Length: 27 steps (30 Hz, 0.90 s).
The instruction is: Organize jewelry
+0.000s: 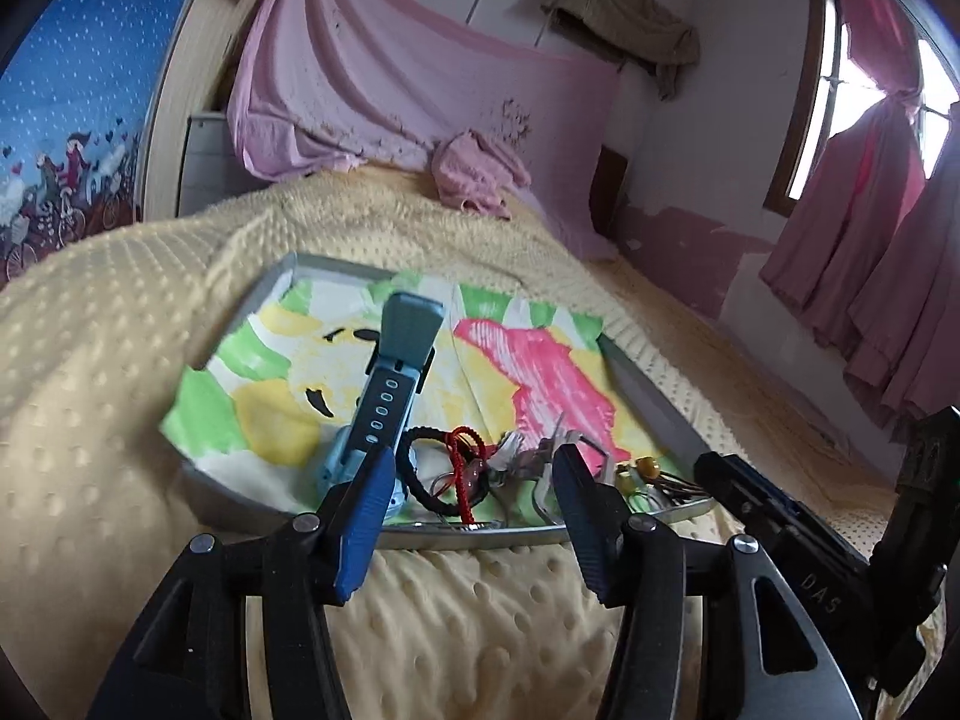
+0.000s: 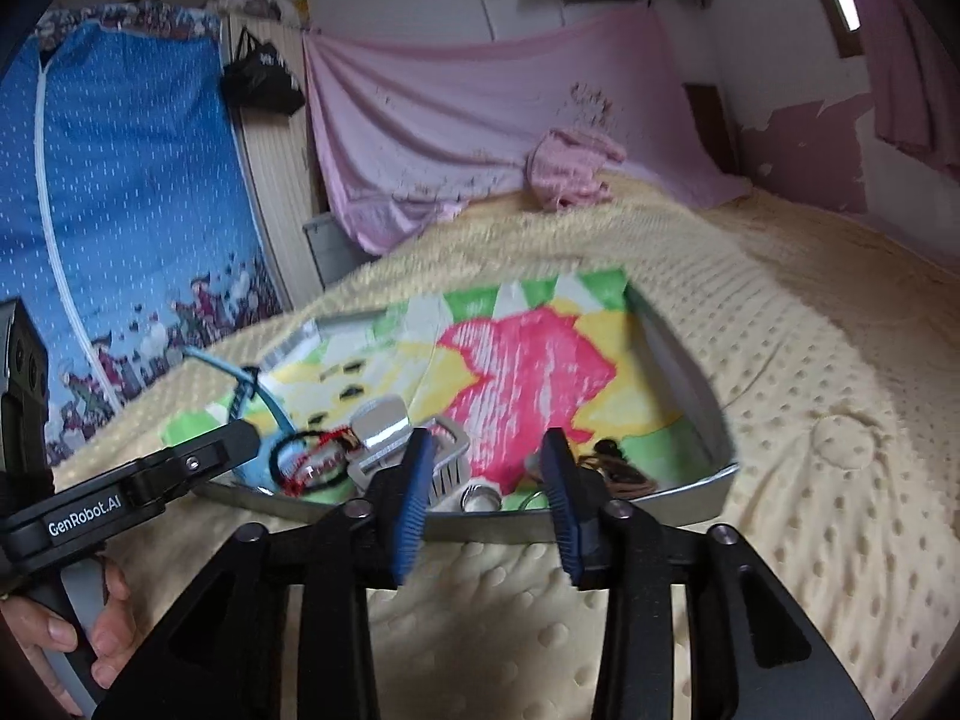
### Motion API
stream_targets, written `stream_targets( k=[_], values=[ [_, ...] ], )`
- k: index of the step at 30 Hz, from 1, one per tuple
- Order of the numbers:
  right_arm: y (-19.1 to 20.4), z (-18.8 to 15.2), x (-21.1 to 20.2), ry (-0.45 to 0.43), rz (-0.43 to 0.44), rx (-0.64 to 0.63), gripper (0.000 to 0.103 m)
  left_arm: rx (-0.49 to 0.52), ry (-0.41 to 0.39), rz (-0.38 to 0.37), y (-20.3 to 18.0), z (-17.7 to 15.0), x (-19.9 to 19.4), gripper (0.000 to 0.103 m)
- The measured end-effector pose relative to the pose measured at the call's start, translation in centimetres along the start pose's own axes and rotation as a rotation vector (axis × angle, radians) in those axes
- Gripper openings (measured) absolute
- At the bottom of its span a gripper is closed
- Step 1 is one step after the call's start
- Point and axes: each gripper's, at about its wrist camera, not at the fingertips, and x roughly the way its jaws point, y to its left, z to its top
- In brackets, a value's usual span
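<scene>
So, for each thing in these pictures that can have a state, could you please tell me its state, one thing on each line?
Left gripper: open, empty, at the tray's near rim.
Right gripper: open, empty, above the near rim.
Shallow silver metal tray: lying on the yellow dotted blanket, lined with a painted paper.
Light blue wristwatch: strap standing up, unbuckled.
Black hair tie: lying in the pile with a red cord.
Silver hair clip: lying in the tray.

Black handheld grippers, blue ribbed fingertip pads.

Left gripper (image 1: 474, 498): matte black linkage arms, silver round pivot screws; white "GenRobot.AI" lettering, bare-skinned hand (image 2: 72, 630) on grey handle, lower left. Right gripper (image 2: 489, 492): identical; "DAS" embossed, lower right.
</scene>
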Motion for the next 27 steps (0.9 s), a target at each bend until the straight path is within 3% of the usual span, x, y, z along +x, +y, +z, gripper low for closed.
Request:
stream_targets(
  k=[7, 9, 12, 16, 22, 27],
  values=[
    [0.3, 0.1, -4.8, -0.097, -0.021, -0.033, 0.062, 0.046, -0.103, 0.025, -0.7, -0.4, -4.6, 0.082],
    [0.3, 0.2, -6.1, -0.110, -0.021, -0.045, 0.065, 0.055, -0.124, 0.037, -0.8, -0.6, -5.9, 0.094],
    [0.4, 0.3, -7.7, -0.130, -0.024, -0.052, 0.077, 0.057, -0.148, 0.050, -0.9, -1.0, -7.5, 0.103],
    [0.8, 0.4, -10.2, -0.164, -0.002, -0.051, 0.091, 0.086, -0.183, 0.079, -1.3, -1.6, -9.5, 0.103],
    [1.9, -0.5, -13.0, -0.204, -0.005, -0.069, 0.100, 0.096, -0.234, 0.106, -1.2, -2.4, -12.9, 0.103],
    [2.7, -1.6, -14.9, -0.212, -0.008, -0.076, 0.100, 0.098, -0.261, 0.127, -0.7, -3.3, -15.3, 0.103]
  ],
)
